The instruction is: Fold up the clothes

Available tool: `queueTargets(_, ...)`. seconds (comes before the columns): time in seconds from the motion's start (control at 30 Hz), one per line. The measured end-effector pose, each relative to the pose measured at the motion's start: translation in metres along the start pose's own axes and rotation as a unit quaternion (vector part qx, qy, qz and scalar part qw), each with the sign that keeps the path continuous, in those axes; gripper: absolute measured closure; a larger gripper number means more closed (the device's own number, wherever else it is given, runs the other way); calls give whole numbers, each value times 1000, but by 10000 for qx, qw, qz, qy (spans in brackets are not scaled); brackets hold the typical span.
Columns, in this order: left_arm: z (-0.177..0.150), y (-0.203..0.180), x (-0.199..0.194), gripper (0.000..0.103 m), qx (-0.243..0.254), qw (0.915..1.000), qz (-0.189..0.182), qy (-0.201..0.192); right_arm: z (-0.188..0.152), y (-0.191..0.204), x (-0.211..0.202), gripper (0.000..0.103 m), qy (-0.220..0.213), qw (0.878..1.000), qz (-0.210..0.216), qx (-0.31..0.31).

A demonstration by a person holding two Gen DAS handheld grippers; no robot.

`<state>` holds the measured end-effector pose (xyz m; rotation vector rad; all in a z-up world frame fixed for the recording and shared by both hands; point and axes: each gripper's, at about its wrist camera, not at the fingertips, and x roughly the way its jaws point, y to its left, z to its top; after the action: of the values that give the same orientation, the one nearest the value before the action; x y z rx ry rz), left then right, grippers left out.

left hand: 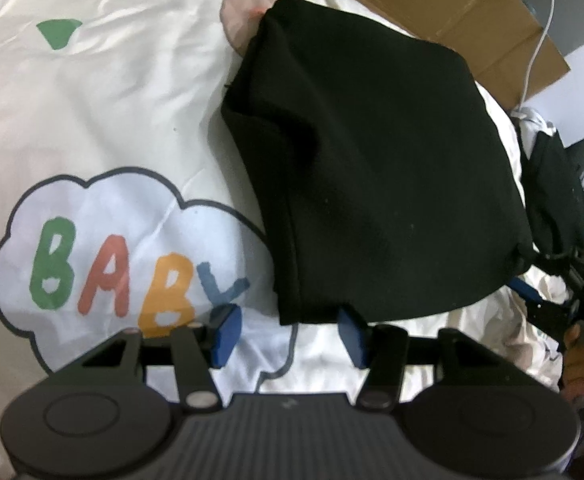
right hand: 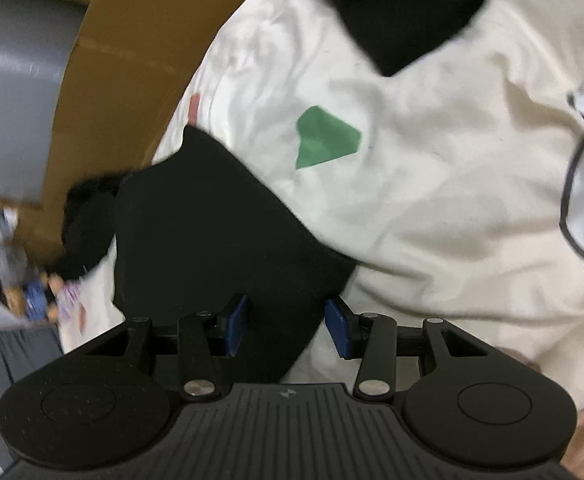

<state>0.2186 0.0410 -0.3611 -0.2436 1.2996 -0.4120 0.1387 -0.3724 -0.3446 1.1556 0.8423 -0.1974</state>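
A black garment (left hand: 371, 160) lies folded on a cream bed sheet (left hand: 112, 100) printed with a "BABY" cloud (left hand: 124, 264). My left gripper (left hand: 288, 334) stands open over the garment's near left corner. The cloth edge reaches its right pad (left hand: 351, 336), while the left pad (left hand: 226, 332) is over bare sheet. One blue pad (left hand: 525, 289) of my right gripper shows at the garment's right corner. In the right wrist view the black cloth (right hand: 212, 240) runs in between the jaws of the right gripper (right hand: 288, 330), which are apart, with sheet (right hand: 431, 180) showing beside the right pad (right hand: 339, 332).
Flattened cardboard (left hand: 471, 12) borders the bed's far side, with a white cable (left hand: 539, 40) across it. More dark clothing (left hand: 551, 184) is heaped at the right edge. A hand (left hand: 583, 364) holds the right gripper. Cardboard (right hand: 124, 60) and a grey surface (right hand: 12, 100) lie left of the sheet.
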Motion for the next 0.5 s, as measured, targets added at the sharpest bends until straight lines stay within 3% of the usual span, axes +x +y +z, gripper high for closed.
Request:
queueTargets(0.13, 0, -1, 5, 47, -41, 10000, 26, -80, -3, -6, 3, 55, -165, 9993, -3, 326)
queueTargets(0.23, -1, -9, 10, 52, 170, 9996, 173, -149, -3, -2, 8, 57, -231, 9995, -111, 195)
queueTargets(0.37, 4, -22, 16, 78, 452, 9980, 451, 22, 2, 8, 10, 87, -238, 9993, -300, -33)
queueTargets(0.43, 8, -25, 19, 85, 463, 9978, 423, 190, 5, 15, 8, 90, -249, 9988, -362, -225)
queueTargets(0.5, 10, -30, 21, 85, 503, 9968, 498, 379, 8, 19, 5, 92, -248, 9982, -411, -362)
